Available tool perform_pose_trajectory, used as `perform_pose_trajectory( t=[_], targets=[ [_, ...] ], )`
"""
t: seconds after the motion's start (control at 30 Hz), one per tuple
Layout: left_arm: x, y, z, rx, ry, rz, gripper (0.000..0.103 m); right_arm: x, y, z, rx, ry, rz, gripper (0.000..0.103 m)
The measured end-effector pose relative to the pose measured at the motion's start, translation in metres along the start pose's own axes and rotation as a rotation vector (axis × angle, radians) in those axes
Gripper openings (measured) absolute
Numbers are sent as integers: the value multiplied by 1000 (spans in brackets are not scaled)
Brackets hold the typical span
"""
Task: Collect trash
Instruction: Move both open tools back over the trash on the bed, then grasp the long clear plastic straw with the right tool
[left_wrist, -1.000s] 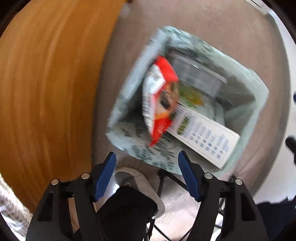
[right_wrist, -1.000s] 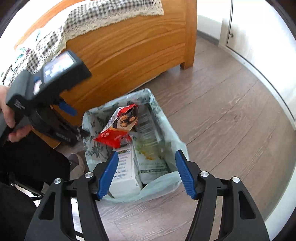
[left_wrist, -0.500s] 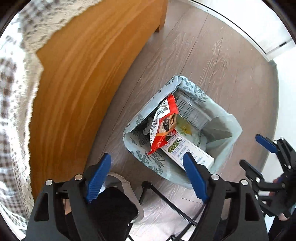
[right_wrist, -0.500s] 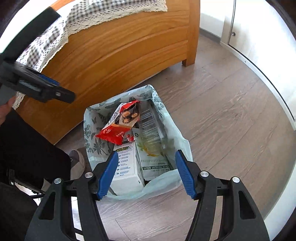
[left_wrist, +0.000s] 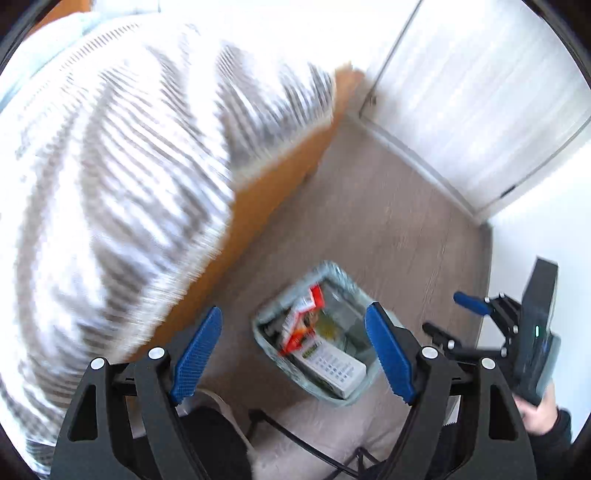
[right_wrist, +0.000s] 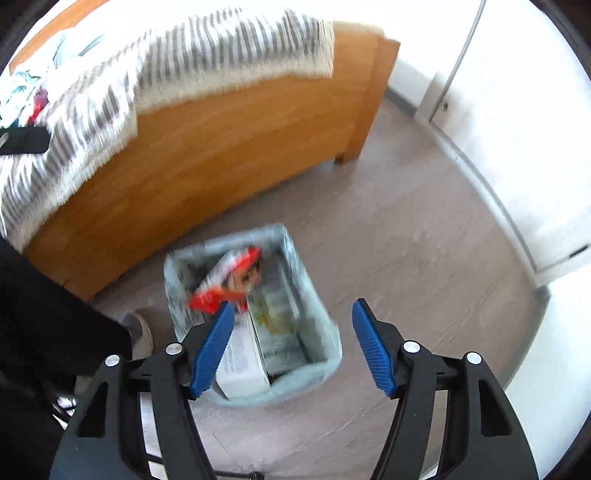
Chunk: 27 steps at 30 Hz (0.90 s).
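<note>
A small bin lined with a pale patterned bag (left_wrist: 334, 397) (right_wrist: 314, 295) stands on the floor beside the bed. In it lie a red snack wrapper (left_wrist: 301, 332) (right_wrist: 221, 291), a white carton (left_wrist: 336, 367) (right_wrist: 242, 362) and a green-printed box (right_wrist: 275, 332). My left gripper (left_wrist: 291, 358) is open and empty, high above the bin. My right gripper (right_wrist: 291, 347) is open and empty above the bin; it also shows in the left wrist view (left_wrist: 480, 314) at the right edge.
A wooden bed frame (right_wrist: 207, 147) with a grey-and-white checked cover (right_wrist: 184, 62) (left_wrist: 110, 166) stands left of the bin. Small items lie on the cover at far left (right_wrist: 26, 96). White cupboard doors (right_wrist: 517, 129) line the right. My shoe (right_wrist: 142, 334) is next to the bin.
Both grippers have risen away from the bin, which looks smaller now. The left view has swung up over the bed cover. Both stayed open and empty.
</note>
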<state>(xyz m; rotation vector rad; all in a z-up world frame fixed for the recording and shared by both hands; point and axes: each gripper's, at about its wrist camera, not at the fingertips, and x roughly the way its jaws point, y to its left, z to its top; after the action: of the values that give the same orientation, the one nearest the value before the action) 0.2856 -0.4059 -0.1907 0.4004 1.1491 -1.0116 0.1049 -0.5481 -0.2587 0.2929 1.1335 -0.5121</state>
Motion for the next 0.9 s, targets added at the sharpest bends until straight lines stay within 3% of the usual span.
perform_pose_trajectory(
  t=[0.1, 0.2, 0.33, 0.47, 0.57, 0.77, 0.83, 0.9],
  targets=[
    [-50, 41, 2, -59, -123, 10, 84, -27, 33, 38, -42, -82, 19, 64],
    [-86, 80, 1, -145, -204, 33, 84, -53, 74, 75, -97, -171, 34, 67],
    [-130, 129, -7, -186, -317, 63, 84, -94, 130, 118, -143, -304, 72, 67],
    [-171, 197, -25, -262, -450, 153, 84, -132, 186, 146, -129, -439, 167, 67],
    [-188, 271, -43, -402, -495, 216, 84, -146, 235, 164, -127, -503, 267, 71],
    [-213, 436, -105, -818, -544, 254, 84, -132, 363, 195, -252, -474, 423, 71],
    [-222, 473, -125, -932, -562, 261, 84, -121, 406, 202, -285, -444, 454, 71],
    [-232, 497, -139, -985, -587, 255, 84, -102, 448, 207, -304, -399, 491, 71]
  ],
)
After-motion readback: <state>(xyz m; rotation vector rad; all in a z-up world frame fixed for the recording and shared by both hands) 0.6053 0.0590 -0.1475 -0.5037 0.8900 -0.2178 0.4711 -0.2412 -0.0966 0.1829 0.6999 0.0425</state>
